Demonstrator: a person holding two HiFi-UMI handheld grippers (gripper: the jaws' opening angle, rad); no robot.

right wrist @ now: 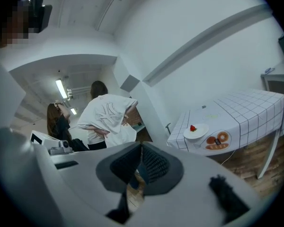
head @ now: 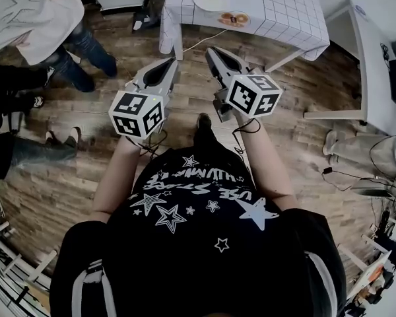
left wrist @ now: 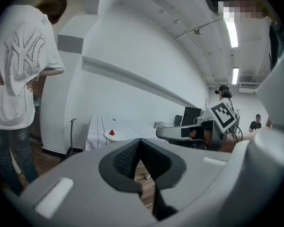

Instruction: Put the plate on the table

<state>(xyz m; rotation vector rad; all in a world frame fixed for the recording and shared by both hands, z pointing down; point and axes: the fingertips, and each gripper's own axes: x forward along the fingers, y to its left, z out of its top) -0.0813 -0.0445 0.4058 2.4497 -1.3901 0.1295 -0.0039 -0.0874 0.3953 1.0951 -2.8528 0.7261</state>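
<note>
Left claw (head: 173,63) and right claw (head: 211,51) side by side, jaws together, empty.

white T-shirt (left wrist: 23,51) back: "NY" monogram | black shirt (head: 185,200) print: unreadable

Checking my feed: it's a room with a dark wood-plank floor (head: 303,144), plain white walls (left wrist: 142,56) and long strip lights (left wrist: 231,32) overhead. A tabletop (head: 284,8) under a white grid cloth stands near a white desk (head: 369,65).
</note>
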